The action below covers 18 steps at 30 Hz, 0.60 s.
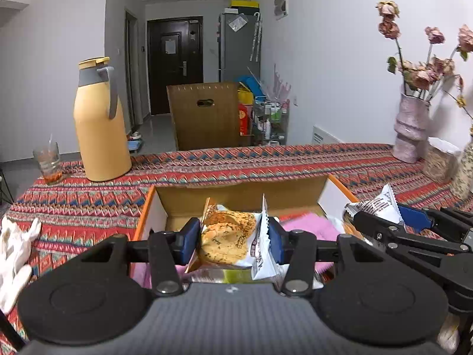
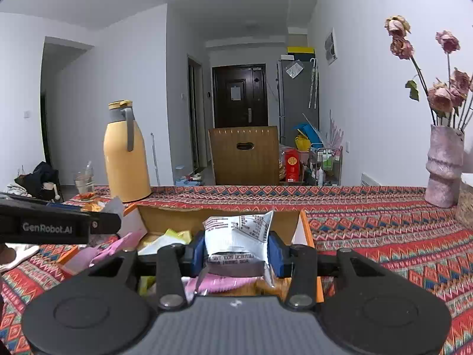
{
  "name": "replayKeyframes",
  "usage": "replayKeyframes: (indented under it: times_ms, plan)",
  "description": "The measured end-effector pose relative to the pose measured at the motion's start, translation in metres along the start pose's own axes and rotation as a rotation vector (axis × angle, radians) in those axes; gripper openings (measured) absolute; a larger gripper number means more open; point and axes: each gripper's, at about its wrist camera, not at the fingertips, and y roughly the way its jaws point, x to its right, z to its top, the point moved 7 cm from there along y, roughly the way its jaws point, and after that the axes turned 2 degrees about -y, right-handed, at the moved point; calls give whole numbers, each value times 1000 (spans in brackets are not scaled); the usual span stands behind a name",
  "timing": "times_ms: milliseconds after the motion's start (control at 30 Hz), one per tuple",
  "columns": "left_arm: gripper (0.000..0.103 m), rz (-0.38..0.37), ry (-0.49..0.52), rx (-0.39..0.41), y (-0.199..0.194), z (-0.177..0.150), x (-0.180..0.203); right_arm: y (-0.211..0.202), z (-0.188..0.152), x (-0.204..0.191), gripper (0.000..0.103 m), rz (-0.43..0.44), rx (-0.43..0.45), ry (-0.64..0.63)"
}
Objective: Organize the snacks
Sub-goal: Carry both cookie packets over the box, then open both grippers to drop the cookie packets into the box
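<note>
Over box (image 1: 236, 196) | left hand-held gripper (image 1: 233, 236) clamps cookie packet (image 1: 227, 238) | right hand-held gripper (image 2: 236, 251) clamps white packet (image 2: 236, 236), front hidden

The left tongs (image 1: 233, 241) are matte black plastic with two fingers that end in blue pads (image 1: 189, 241). Each finger hangs on flat black link bars pinned with round silver rivets. Behind the links the body spreads into two broad round black discs, each with a shallow ring pressed into it, on either side of a grey ribbed centre plate bearing a small white mark. The right tongs (image 2: 236, 253) have the same build: black links, silver rivets, blue pads (image 2: 278, 253), grey ribbed plate. In the right wrist view, white lettering "GenRobot.AI" runs along the side of the left tongs' black bar.
</note>
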Motion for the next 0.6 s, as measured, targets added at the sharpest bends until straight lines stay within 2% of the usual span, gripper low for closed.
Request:
replayKeyframes:
  times_ms: [267, 367, 500, 533, 567, 600]
  plan:
    - [50, 48, -21, -9, 38, 19, -9, 50, 15, 6, 43, -16, -36, 2]
    - [52, 60, -35, -22, 51, 18, -14, 63, 12, 8, 47, -28, -55, 8]
    - [91, 88, -46, -15, 58, 14, -21, 73, 5, 10, 55, -38, -69, 22]
    - [100, 95, -51, -6, 58, 14, -23, 75, 4, 10, 67, -37, -73, 24]
    - [103, 97, -60, 1, 57, 14, -26, 76, 3, 11, 85, -36, -77, 29]
    - [103, 96, -69, 6, 56, 13, -28, 76, 2, 13, 92, -38, -74, 36]
